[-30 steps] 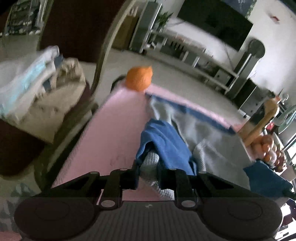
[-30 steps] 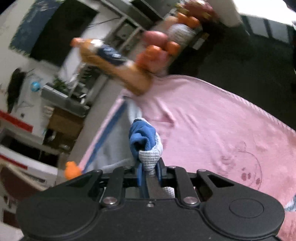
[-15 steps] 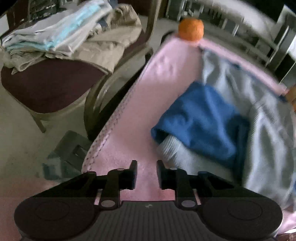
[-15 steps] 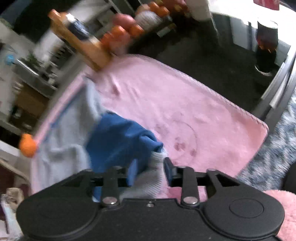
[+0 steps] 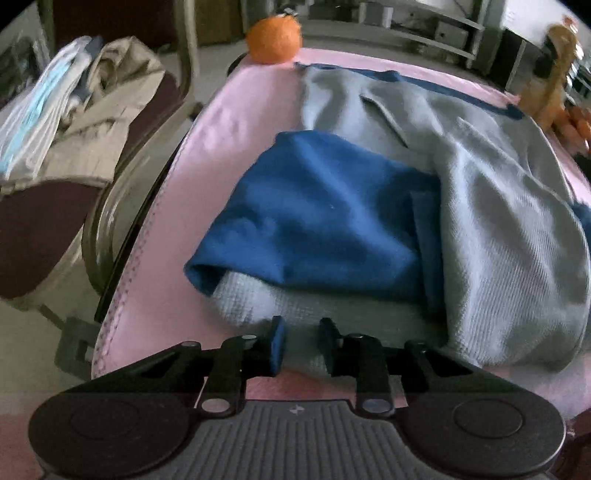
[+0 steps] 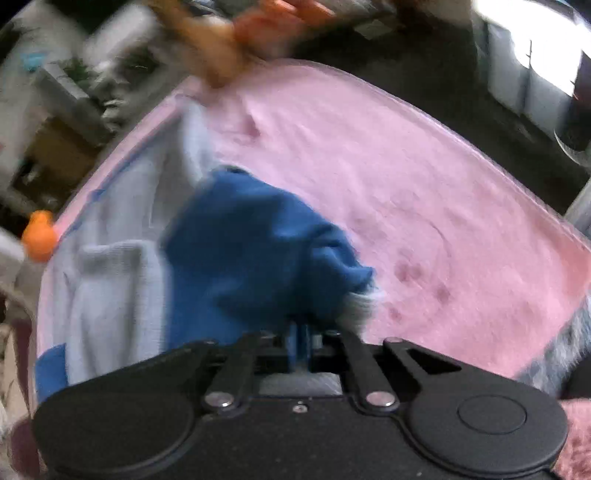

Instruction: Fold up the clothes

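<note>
A grey and blue knit garment (image 5: pixel 461 177) lies on a pink blanket (image 5: pixel 236 122), its blue sleeve (image 5: pixel 325 218) folded over the grey body. My left gripper (image 5: pixel 301 332) is open and empty, just in front of the garment's near grey hem. In the right wrist view the garment (image 6: pixel 110 288) lies to the left, and my right gripper (image 6: pixel 301 332) is shut on the bunched blue sleeve (image 6: pixel 258 251), with the grey cuff (image 6: pixel 360 306) sticking out beside the fingers.
An orange (image 5: pixel 274 35) sits at the blanket's far corner; it also shows in the right wrist view (image 6: pixel 38 240). A chair with piled clothes (image 5: pixel 70 110) stands to the left. A bottle (image 5: pixel 554 74) and fruit (image 5: pixel 576 125) are at the far right.
My left gripper opened and let go of the blue sleeve, which now lies folded on the garment. My right gripper opened briefly, then shut again on the other sleeve, lower toward the blanket.
</note>
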